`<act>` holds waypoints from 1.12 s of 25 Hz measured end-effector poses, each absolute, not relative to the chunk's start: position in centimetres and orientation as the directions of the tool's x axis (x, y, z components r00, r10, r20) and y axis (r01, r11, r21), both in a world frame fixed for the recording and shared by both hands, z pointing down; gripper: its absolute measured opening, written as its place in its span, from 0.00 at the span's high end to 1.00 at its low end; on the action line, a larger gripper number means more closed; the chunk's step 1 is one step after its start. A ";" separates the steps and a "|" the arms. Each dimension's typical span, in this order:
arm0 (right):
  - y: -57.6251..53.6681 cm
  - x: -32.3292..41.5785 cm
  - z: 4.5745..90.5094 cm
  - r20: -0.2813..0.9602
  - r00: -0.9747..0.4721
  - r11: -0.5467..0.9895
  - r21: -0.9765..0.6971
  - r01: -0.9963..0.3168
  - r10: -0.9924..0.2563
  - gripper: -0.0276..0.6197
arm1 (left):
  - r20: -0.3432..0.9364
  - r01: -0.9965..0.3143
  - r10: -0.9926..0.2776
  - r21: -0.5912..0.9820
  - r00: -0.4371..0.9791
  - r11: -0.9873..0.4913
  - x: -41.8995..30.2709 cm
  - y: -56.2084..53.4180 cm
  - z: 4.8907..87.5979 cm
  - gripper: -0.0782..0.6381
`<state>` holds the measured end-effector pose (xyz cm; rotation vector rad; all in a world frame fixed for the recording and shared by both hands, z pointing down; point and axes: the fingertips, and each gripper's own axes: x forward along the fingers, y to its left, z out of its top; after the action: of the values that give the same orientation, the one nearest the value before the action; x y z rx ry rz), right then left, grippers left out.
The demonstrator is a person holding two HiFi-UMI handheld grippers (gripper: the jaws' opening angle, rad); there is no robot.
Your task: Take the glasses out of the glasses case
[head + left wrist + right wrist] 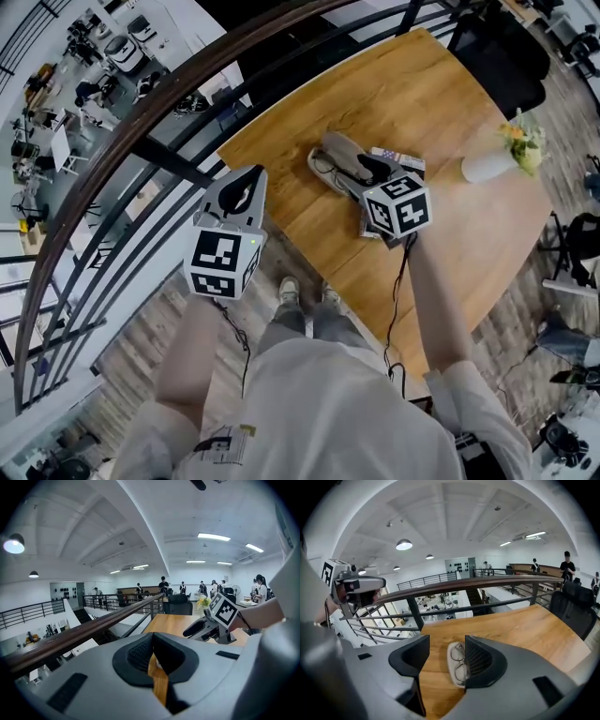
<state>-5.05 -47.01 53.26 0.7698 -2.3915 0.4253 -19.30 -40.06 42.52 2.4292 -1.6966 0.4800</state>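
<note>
An open light grey glasses case [325, 171] lies on the wooden table [431, 94]. The thin-framed glasses [460, 663] rest inside the case [452, 667]. My right gripper [361, 169] hangs just over the case, open. Its jaws straddle the case [446, 654], and the right jaw hides part of the glasses. My left gripper [242, 187] is held off the table's left corner by the railing, away from the case. It looks shut with nothing in it [152, 649].
A white vase with yellow flowers [502, 155] stands at the table's right edge. A printed booklet [398, 157] lies under the right gripper. A dark handrail [141, 117] runs close along the table's left side. A black chair [506, 56] stands behind the table.
</note>
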 end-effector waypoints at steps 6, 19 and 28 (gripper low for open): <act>-47.6 -6.1 60.7 0.709 -0.609 0.779 -0.135 -0.613 -0.356 0.56 | 0.416 -0.937 -0.852 -0.001 0.318 -0.350 -20.0 -39.8 47.5 0.87; -49.3 -7.3 69.1 0.837 -0.511 0.816 -0.150 -0.559 -0.197 0.56 | 0.521 -0.931 -0.778 0.098 0.350 -0.352 -19.2 -39.3 53.0 0.87; -48.2 -6.8 71.2 0.881 -0.454 0.850 -0.133 -0.509 -0.134 0.77 | 0.536 -0.937 -0.773 0.132 0.341 -0.322 -19.3 -39.1 53.5 0.87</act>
<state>-6.77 -48.23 71.18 0.4715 -2.0212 0.4706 -19.33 -39.09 53.49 2.1914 -1.5009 0.5322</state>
